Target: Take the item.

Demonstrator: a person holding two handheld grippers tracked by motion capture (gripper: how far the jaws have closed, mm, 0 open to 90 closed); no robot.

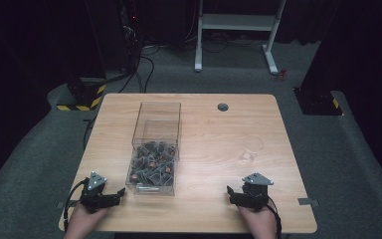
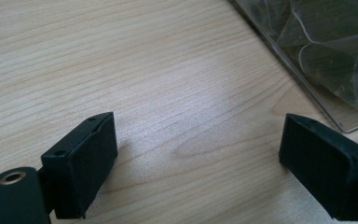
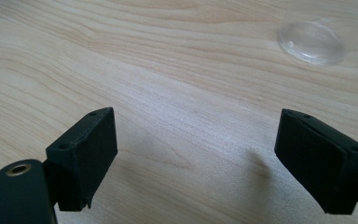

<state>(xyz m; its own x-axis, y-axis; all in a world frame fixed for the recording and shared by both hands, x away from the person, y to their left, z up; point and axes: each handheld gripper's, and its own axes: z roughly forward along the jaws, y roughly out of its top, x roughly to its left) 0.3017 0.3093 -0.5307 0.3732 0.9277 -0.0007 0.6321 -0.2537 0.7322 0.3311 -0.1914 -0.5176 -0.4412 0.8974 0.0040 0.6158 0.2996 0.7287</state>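
1. High view: the person is resting both hands at the near edge of the wooden bench (image 1: pixel 204 124). The left gripper (image 1: pixel 120 191) is lying near the front left corner, pointing toward the clear box (image 1: pixel 155 149). That box is standing left of the bench centre and is holding small dark packets (image 1: pixel 151 167) in its near half. The right gripper (image 1: pixel 230 191) is sitting near the front right corner, with a clear glass cup (image 1: pixel 251 149) standing beyond it, well apart from the box.

2. Left gripper view: the left gripper (image 2: pixel 198 154) is holding its jaws spread wide over bare wood, with nothing between them. A corner of the clear box (image 2: pixel 326 51) is showing at the upper right, just beyond the right-hand jaw.

3. Right gripper view: the right gripper (image 3: pixel 196 154) is also keeping its jaws spread wide and gripping nothing. The base of the clear glass cup (image 3: pixel 312 42) is standing on the bench (image 3: pixel 144 56) ahead, toward the upper right.
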